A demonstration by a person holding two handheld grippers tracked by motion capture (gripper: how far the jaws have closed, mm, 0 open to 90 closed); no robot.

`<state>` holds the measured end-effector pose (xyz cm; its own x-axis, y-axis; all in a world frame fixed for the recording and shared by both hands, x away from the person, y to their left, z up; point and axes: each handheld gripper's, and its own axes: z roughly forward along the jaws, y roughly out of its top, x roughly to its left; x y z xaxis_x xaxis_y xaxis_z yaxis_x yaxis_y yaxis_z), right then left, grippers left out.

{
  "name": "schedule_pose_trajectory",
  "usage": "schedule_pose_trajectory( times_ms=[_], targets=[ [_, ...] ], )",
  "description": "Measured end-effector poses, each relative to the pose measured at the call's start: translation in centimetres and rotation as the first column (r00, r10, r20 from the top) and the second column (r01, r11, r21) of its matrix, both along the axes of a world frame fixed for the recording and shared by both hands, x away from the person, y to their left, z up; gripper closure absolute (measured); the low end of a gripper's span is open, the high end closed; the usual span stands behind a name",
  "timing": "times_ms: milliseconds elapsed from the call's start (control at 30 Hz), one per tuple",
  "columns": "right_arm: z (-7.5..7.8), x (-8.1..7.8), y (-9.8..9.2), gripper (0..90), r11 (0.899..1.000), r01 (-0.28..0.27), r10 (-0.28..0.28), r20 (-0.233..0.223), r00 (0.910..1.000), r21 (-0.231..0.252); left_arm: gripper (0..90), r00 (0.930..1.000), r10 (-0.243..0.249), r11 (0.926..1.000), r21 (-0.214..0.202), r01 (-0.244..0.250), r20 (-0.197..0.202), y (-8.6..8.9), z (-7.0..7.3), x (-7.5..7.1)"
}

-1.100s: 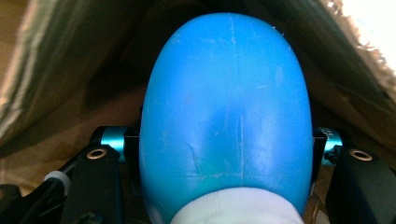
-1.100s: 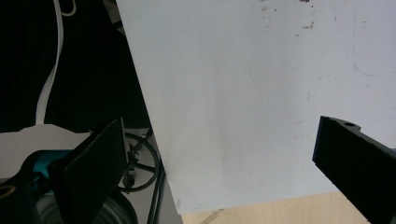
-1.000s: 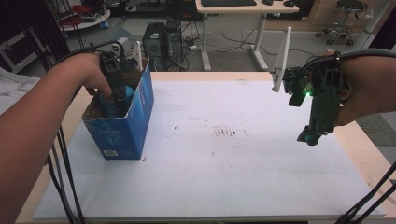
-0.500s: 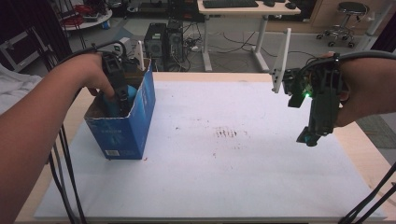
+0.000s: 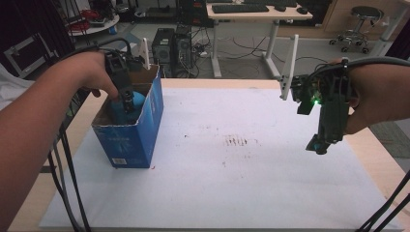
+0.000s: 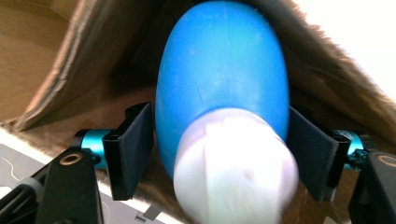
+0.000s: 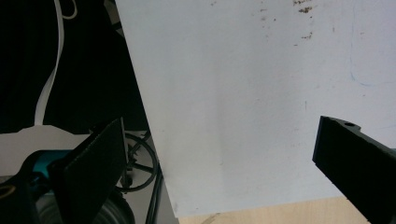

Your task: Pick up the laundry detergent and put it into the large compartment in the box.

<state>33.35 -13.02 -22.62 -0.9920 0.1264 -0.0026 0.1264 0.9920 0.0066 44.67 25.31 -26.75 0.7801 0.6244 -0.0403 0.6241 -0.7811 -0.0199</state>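
Smooth blue plastic bottle inside a matt, rough-edged cardboard box.

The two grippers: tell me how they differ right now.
The left gripper reaches down into the blue box; the right gripper hangs above the bare white table. A blue bottle sits between the left gripper's jaws, which have just been opening and show slight gaps beside it; nothing lies between the right gripper's jaws, which stand wide apart. Both have black jaws and are hand-held.

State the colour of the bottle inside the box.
Blue bottle with a white cap, clearest in the left gripper view.
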Motion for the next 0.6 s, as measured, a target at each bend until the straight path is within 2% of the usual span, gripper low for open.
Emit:
schedule_pose_trajectory(
  times_ms=[167, 300, 467, 600],
  targets=[
    [0.1, 0.0, 0.0, 2.1, 1.000, 0.001, -0.001, 0.002, 1.0000, 0.002, 23.1, 1.0000, -0.008, 0.9997, -0.023, 0.008, -0.001, -0.1, 1.0, -0.2],
    [0.1, -0.2, -0.1, 2.1, 1.000, 0.006, -0.006, 0.001, 1.0000, -0.002, 19.9, 0.9999, -0.006, 0.9998, -0.017, 0.006, 0.013, 0.0, 2.2, -0.2],
    [0.1, -0.2, -0.3, 2.1, 1.000, 0.010, -0.010, -0.001, 1.0000, -0.002, 17.0, 0.9997, 0.009, 0.9998, -0.018, -0.009, 0.022, 0.1, 2.8, -0.3],
    [0.1, -0.1, -0.4, 2.1, 1.000, 0.009, -0.009, 0.001, 1.0000, 0.001, 15.2, 0.9993, 0.002, 0.9997, -0.024, -0.001, 0.038, -0.2, 4.3, -0.6]
  ],
)
